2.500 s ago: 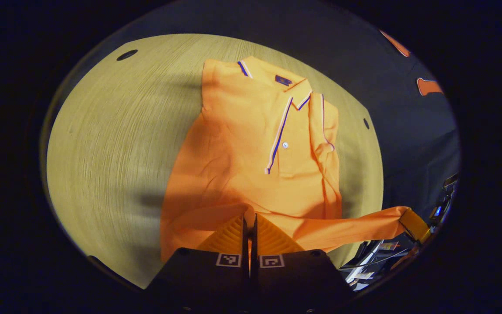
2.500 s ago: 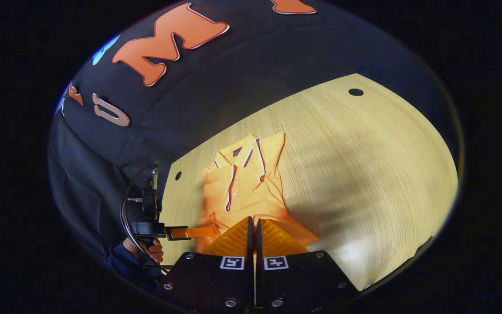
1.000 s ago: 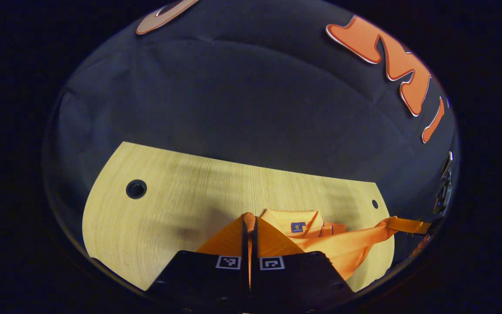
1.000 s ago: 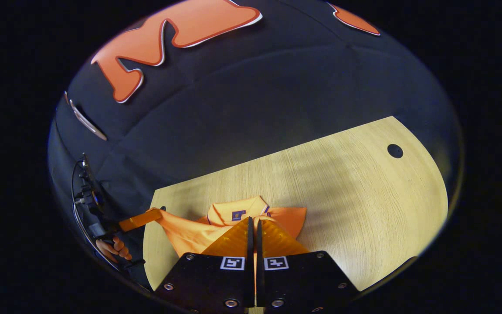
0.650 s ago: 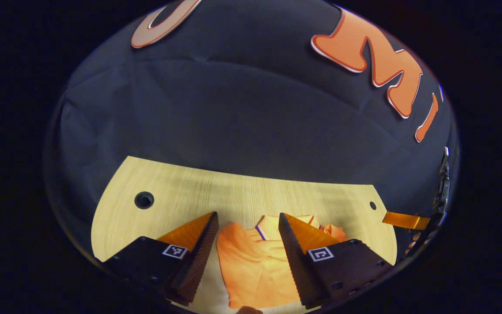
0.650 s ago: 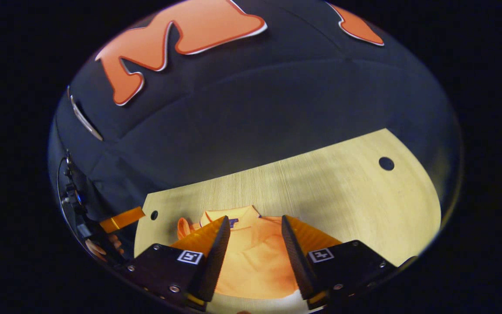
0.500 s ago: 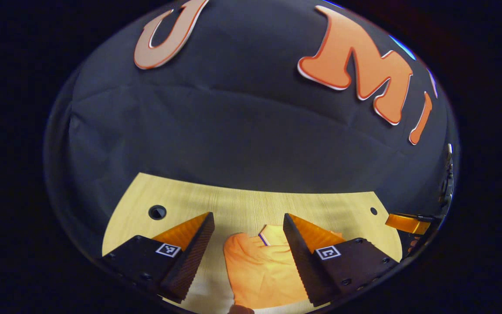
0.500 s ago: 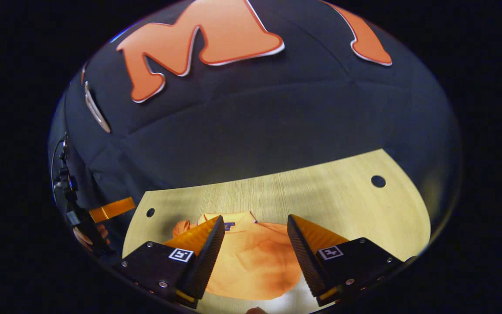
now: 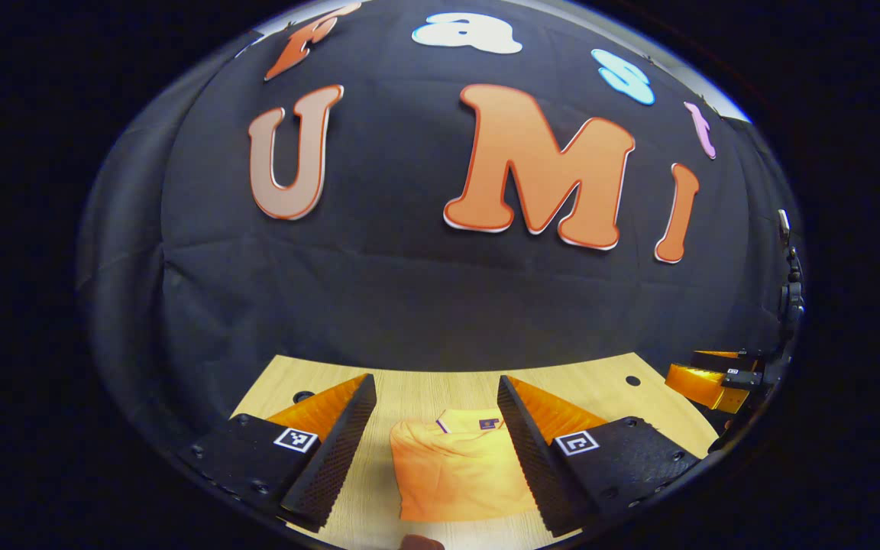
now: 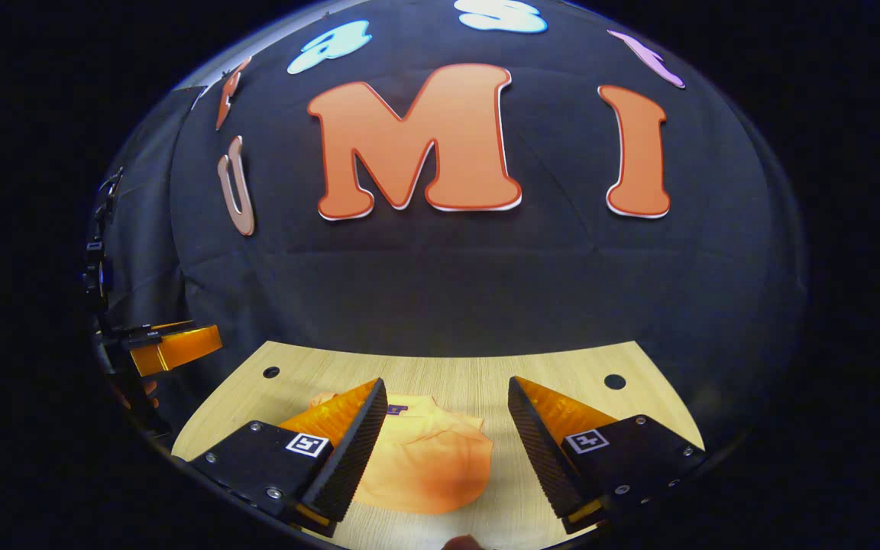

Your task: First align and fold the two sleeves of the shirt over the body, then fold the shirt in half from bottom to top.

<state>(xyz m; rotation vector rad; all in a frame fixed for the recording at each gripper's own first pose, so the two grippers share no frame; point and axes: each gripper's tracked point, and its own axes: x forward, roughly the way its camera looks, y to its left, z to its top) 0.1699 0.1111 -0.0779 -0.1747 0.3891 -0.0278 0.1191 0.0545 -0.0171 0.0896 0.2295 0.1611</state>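
The orange shirt (image 9: pixel 459 472) lies folded into a compact packet on the wooden table (image 9: pixel 425 386), its collar toward the far side. In the left gripper view my left gripper (image 9: pixel 434 382) stands open above it, nothing between its fingers. The right gripper view has the same folded shirt (image 10: pixel 428 458) low in the middle, with my right gripper (image 10: pixel 446 386) open over it and apart from the cloth. The right gripper (image 9: pixel 707 382) also appears at the far right edge of the left gripper view. The left gripper (image 10: pixel 173 345) and a hand show at the left of the right gripper view.
The table (image 10: pixel 470 367) has round cable holes near its far corners (image 10: pixel 614 380) (image 10: pixel 270 372). The black booth wall rises directly behind the table's far edge.
Both grippers, shut on the shirt's bottom edge, carried it up over the collar, then opened and let go. Since then both have lifted and tilted up, away from the folded shirt.
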